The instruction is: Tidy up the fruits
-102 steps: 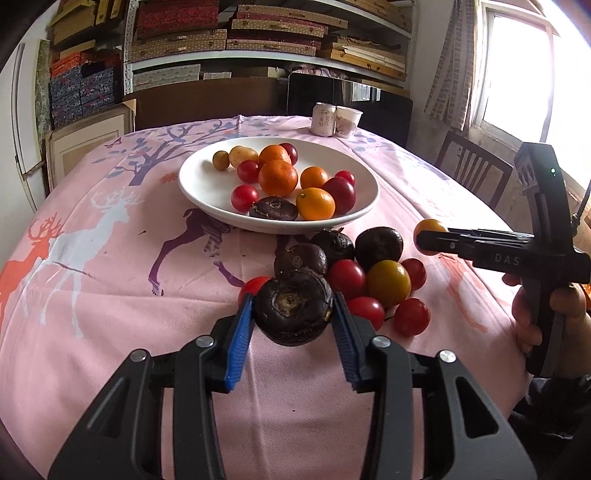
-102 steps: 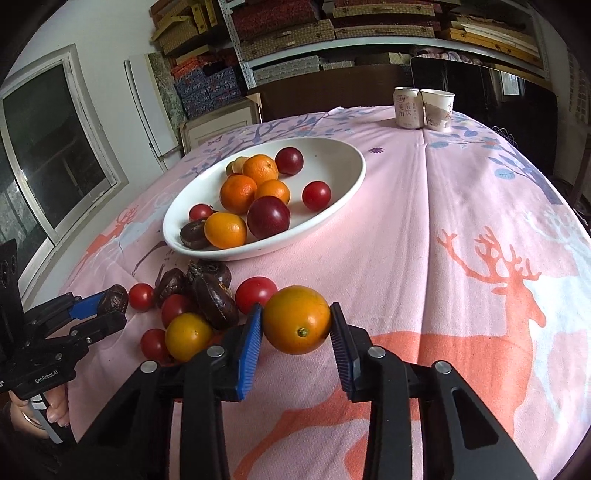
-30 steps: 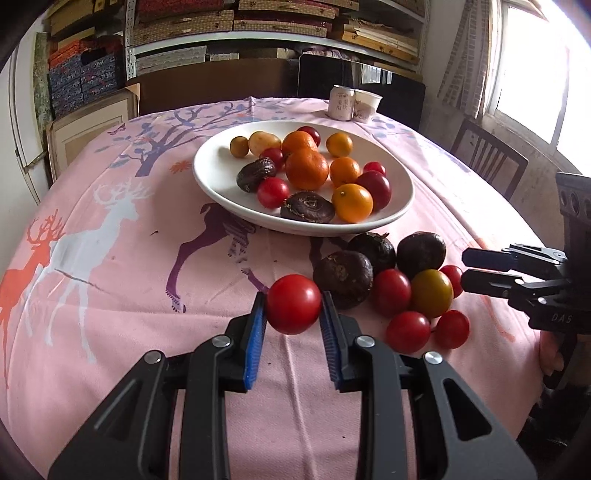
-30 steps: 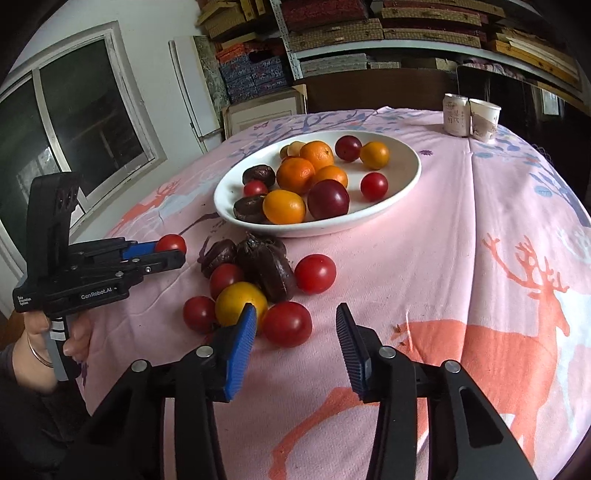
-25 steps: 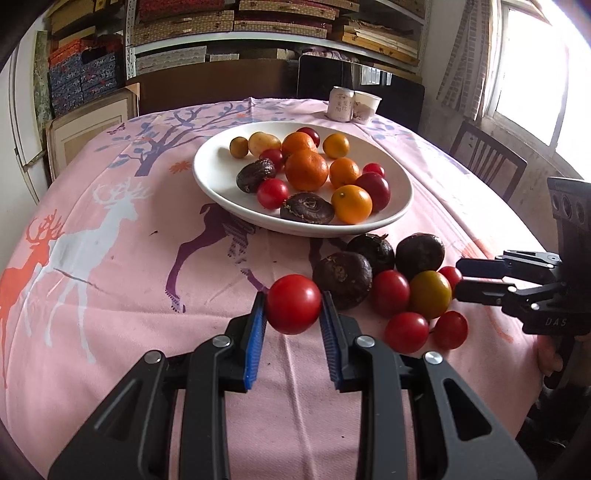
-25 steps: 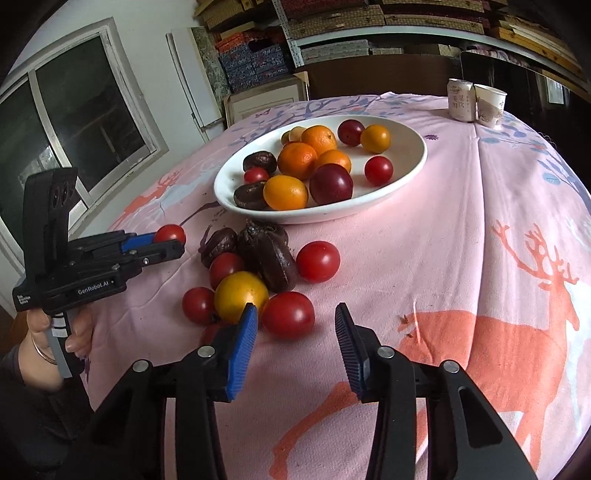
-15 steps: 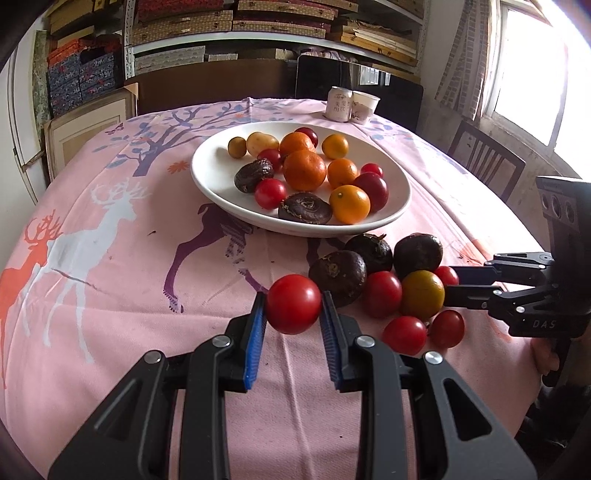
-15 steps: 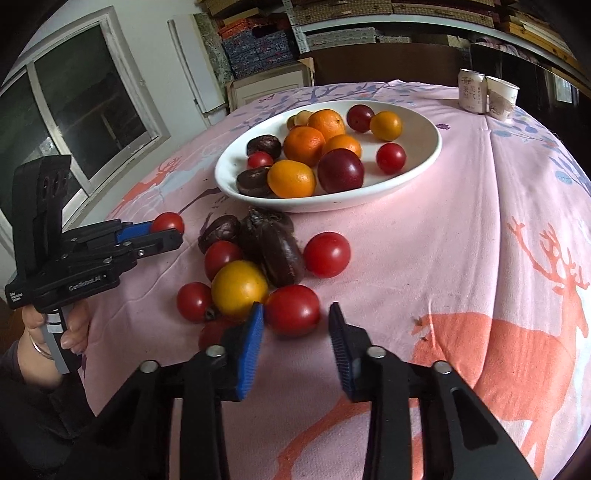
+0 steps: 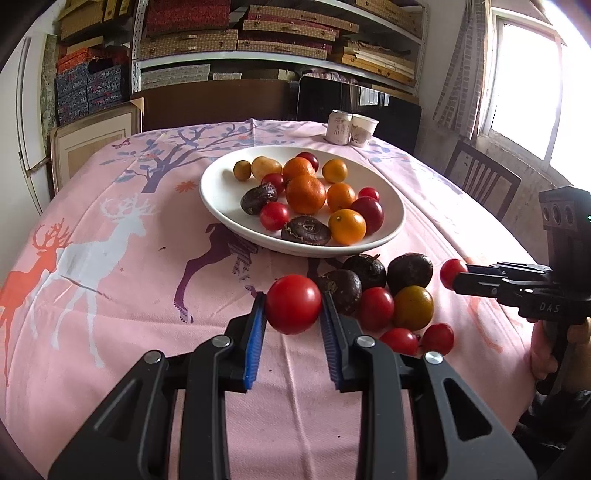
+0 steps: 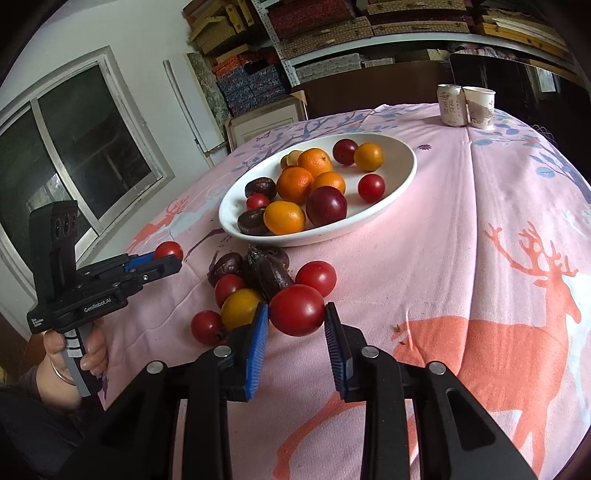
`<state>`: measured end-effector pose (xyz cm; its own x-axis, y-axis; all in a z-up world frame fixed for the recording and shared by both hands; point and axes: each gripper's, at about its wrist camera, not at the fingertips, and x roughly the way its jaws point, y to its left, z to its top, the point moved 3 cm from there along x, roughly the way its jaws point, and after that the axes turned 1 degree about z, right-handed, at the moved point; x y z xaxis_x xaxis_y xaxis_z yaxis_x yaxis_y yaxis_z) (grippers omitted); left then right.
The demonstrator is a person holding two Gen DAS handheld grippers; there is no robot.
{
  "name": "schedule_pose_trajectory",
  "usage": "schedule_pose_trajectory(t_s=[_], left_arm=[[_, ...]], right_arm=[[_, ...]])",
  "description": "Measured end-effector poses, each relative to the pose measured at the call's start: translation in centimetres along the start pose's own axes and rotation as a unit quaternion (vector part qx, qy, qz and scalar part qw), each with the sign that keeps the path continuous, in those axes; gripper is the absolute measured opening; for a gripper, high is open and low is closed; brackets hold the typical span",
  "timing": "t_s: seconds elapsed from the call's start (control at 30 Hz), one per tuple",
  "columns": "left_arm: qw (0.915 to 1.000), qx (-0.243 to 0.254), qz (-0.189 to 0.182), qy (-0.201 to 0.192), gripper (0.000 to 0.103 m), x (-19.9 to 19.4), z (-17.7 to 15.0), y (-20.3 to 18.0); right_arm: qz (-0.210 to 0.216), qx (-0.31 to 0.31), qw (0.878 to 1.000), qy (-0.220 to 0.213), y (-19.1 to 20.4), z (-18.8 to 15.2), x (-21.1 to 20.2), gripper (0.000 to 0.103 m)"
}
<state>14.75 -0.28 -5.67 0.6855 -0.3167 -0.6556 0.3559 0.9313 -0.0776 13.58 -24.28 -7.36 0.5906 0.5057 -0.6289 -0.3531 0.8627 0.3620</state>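
- The print on the white drink can point(image 9: 339, 127) and the paper cup point(image 9: 364, 130) is too small to be read.
- The dark wooden chair point(image 9: 480, 173) is half hidden behind the pink deer-print bench point(image 9: 110, 258).
- The small yellow fruits point(image 10: 290, 158) in the white oval bowl point(image 10: 402, 177) are largely covered by an orange mandarin point(image 10: 314, 161).
- The stacked woven boxes point(image 9: 221, 22) are cut off at the top edge.

— What sort of place is this?
— A lived-in home room: a deer-print tablecloth point(image 9: 110, 266), a wooden chair point(image 9: 480, 177), a curtained window point(image 9: 524, 74), shelves of stacked boxes point(image 9: 258, 33).
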Motion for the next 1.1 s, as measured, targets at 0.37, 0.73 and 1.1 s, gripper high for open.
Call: schedule_pose_trajectory(t_s=[0.37, 0.73, 1.1], left_arm=[[0.9993, 0.020, 0.031, -0.003, 0.028, 3.5, 7.3, 0.7], [0.9958, 0.013, 0.087, 0.024, 0.060, 9.6, 11.9, 3.1], [0.9971, 0.048, 0.039, 0.045, 0.066, 3.1, 3.6, 0.0]], right_arm=[[-0.037, 0.013, 0.999, -0.015, -0.9, 9.7, 2.8, 0.031], [-0.051, 0.082, 0.995, -0.018, -4.9, 13.4, 6.8, 0.051], [-0.051, 0.006, 0.999, 0.015, -0.2, 3.4, 1.2, 0.051]])
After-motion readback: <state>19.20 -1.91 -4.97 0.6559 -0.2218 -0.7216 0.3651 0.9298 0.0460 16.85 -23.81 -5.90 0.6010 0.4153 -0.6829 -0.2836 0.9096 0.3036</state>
